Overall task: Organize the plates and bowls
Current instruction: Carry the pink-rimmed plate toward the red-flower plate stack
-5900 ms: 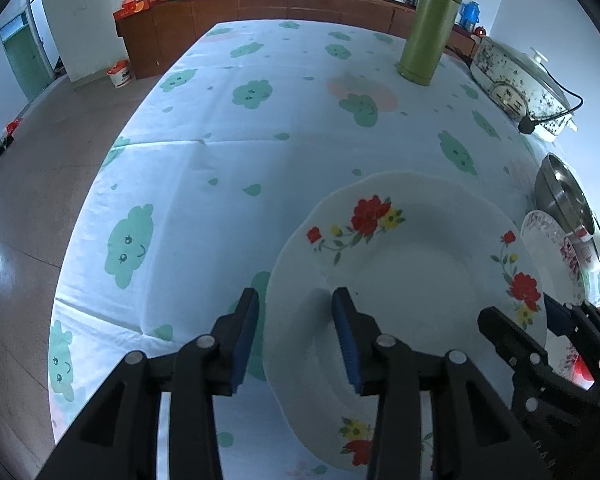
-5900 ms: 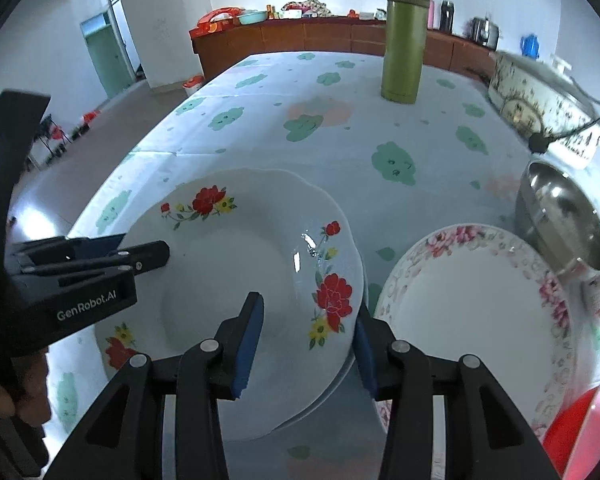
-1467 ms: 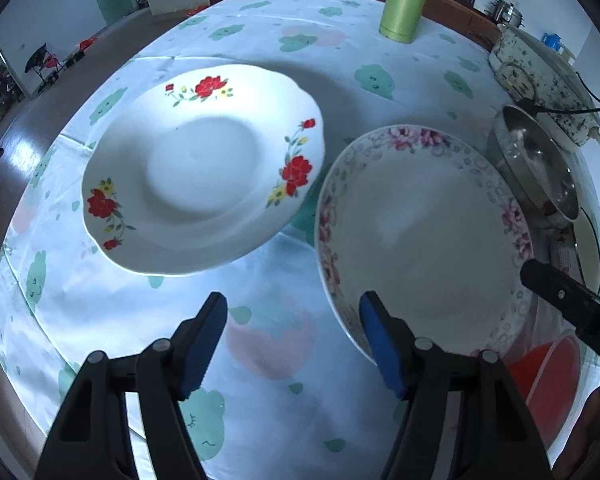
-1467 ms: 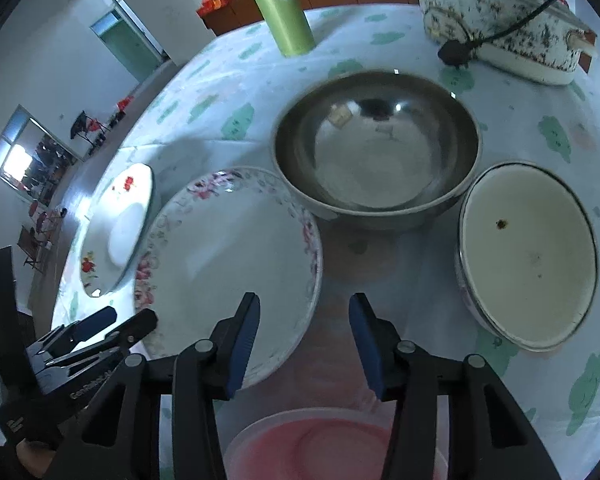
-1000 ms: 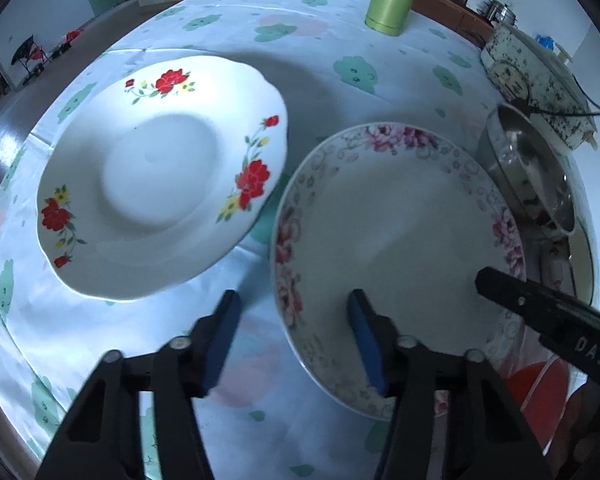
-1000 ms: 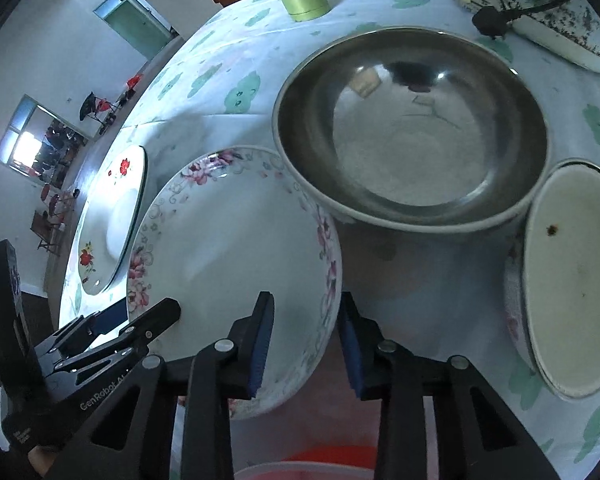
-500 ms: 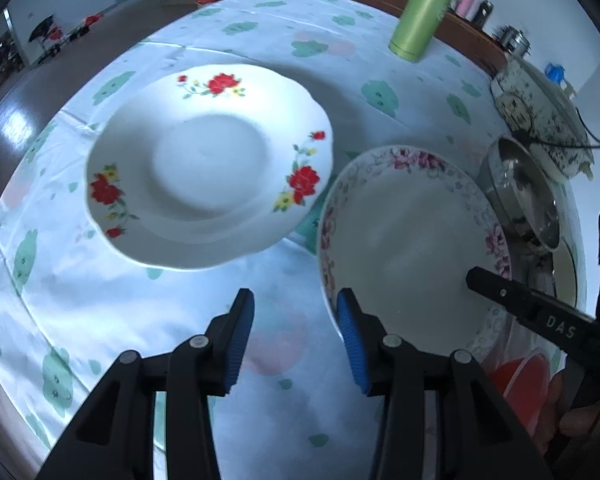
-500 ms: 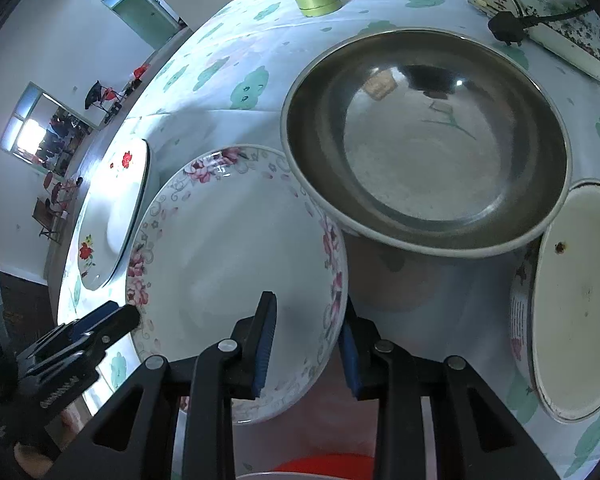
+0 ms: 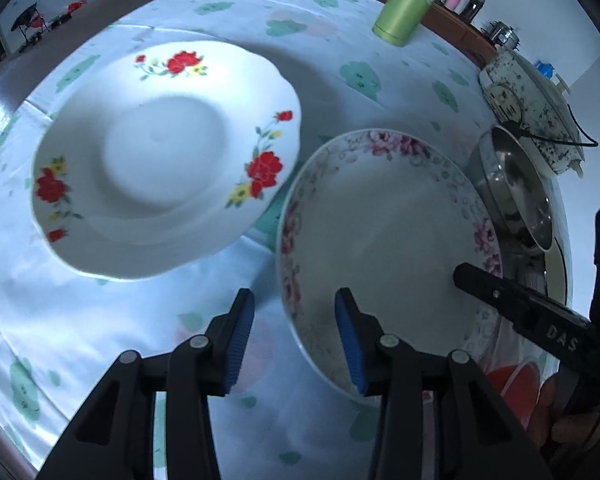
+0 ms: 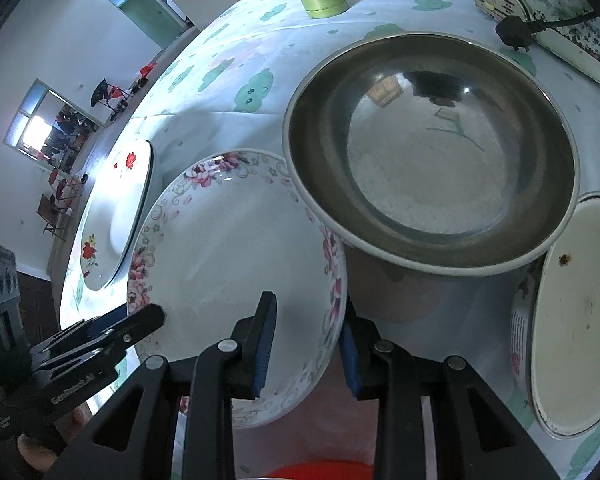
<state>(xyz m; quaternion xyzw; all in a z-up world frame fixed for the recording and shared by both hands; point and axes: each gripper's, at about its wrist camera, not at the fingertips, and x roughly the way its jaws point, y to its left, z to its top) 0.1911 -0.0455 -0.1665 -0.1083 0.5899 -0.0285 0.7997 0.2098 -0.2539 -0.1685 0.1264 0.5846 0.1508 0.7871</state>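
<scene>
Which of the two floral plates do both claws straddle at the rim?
The pink-flowered plate, beside the steel bowl. Its rim sits between the jaws of the right claw and left claw. The red-flowered plate lies apart, ungripped.

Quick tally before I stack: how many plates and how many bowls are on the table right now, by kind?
Floral plates: 2, the red-flower plate and the pink-rimmed plate
Steel bowls: 1, the steel bowl
Enamel bowls: 1, the cream enamel bowl
Red bowls: 1, the red bowl, only partly in view
Total: 5
</scene>
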